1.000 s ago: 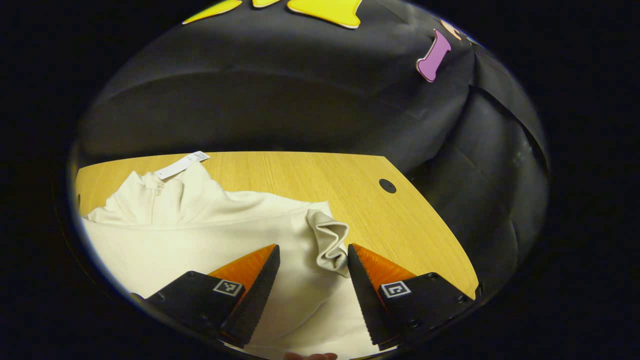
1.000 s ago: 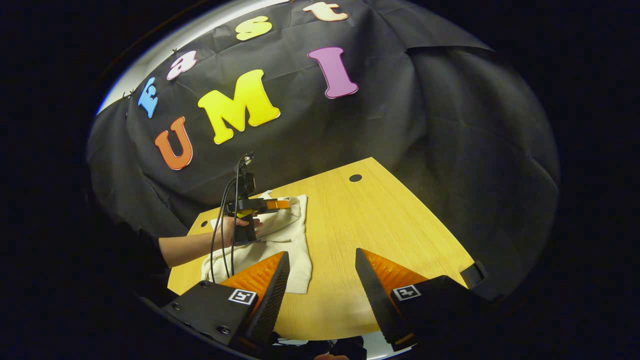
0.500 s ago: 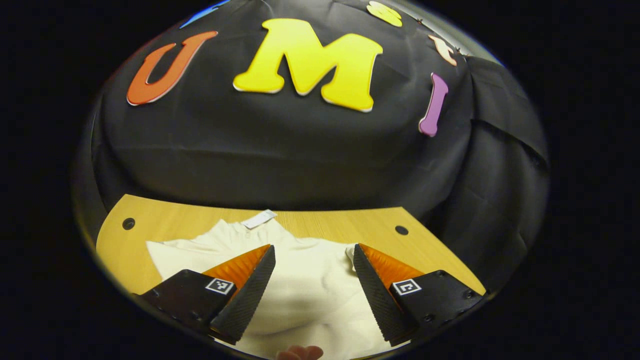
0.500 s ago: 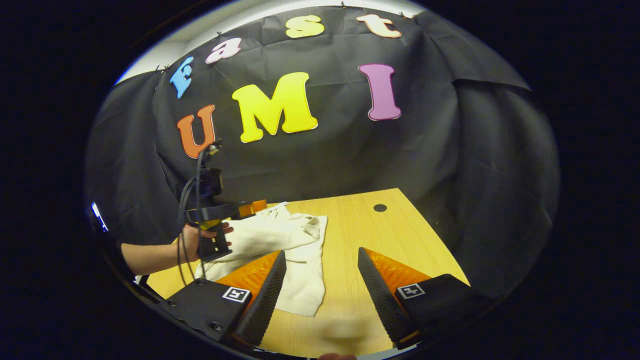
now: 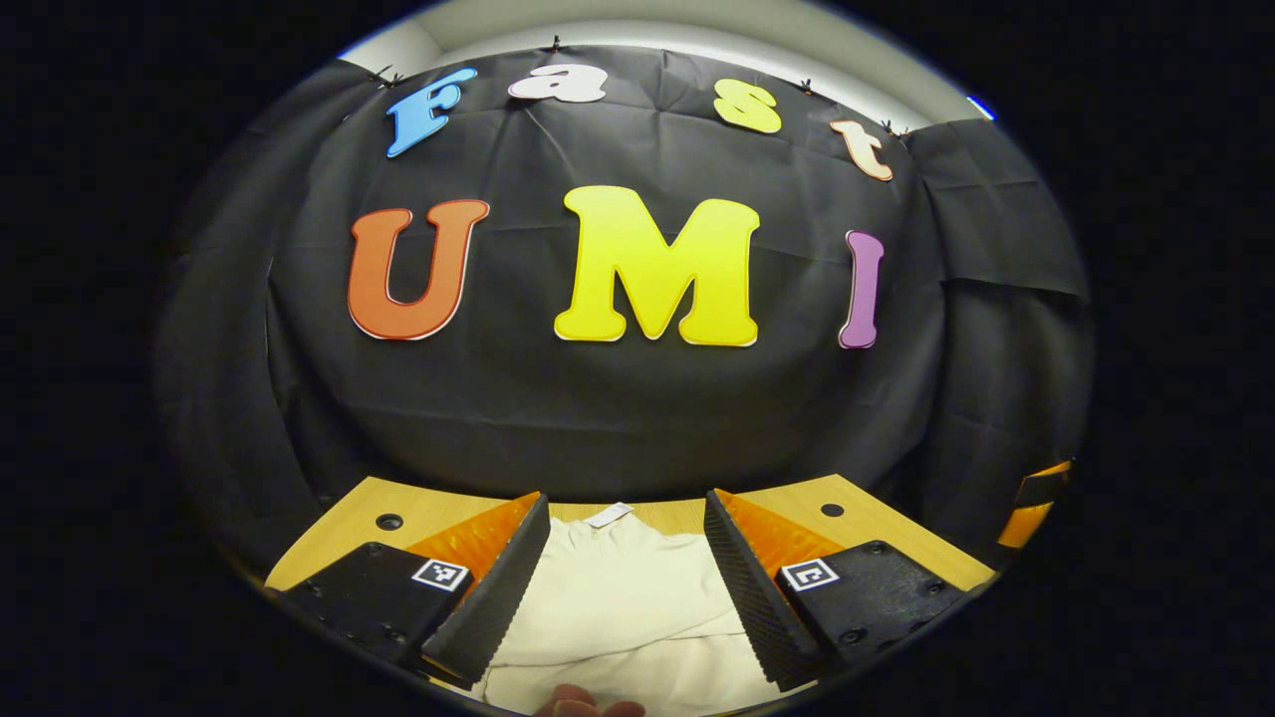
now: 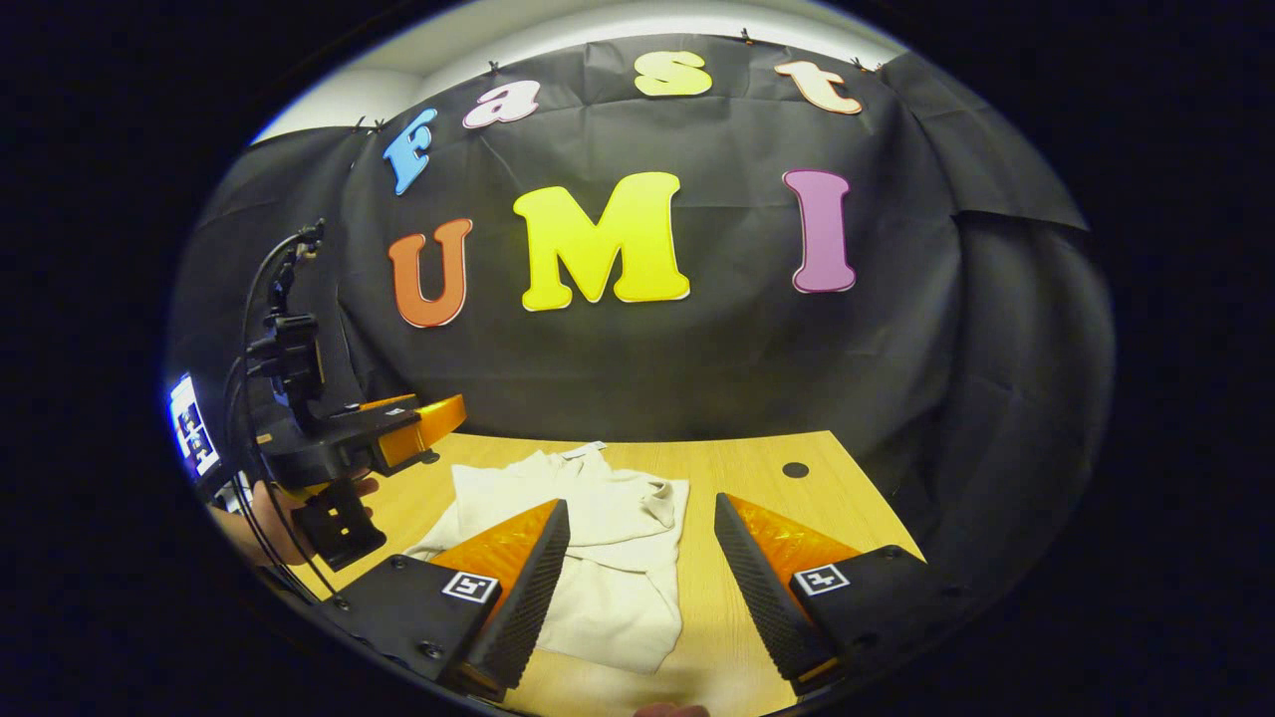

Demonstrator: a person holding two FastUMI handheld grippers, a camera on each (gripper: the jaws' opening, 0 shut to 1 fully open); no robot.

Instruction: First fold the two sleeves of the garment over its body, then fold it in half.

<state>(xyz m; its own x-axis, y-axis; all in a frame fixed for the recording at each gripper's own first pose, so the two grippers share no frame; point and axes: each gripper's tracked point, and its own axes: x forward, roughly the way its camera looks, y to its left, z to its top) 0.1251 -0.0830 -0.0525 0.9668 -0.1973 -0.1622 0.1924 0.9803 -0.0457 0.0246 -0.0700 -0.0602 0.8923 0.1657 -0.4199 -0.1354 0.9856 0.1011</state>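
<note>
A cream garment [image 6: 608, 568] lies flat on the wooden table [image 6: 757, 468], collar and white tag [image 6: 583, 450] toward the wall. One sleeve is folded over the body, its cuff [image 6: 660, 495] bunched near the right edge. My right gripper [image 6: 640, 500] hangs open above the garment's near part, holding nothing. In the left gripper view the garment [image 5: 623, 583] lies below my open left gripper [image 5: 624, 496], which is empty. From the right gripper view, the left gripper [image 6: 443, 418] is held by a hand [image 6: 269, 518] up off the table at the left.
The table has cable holes [image 6: 795, 468] [image 5: 388, 521] near its far corners. A lit screen [image 6: 189, 438] stands at the far left. A fingertip [image 5: 583, 705] pokes in at the bottom edge. A finger of the other gripper [image 5: 1031, 503] sits at the right.
Both grippers have lifted and tilted up away from the garment, bringing the wall into view. The left gripper has drawn back from the folded sleeve, which stays lying on the body.
</note>
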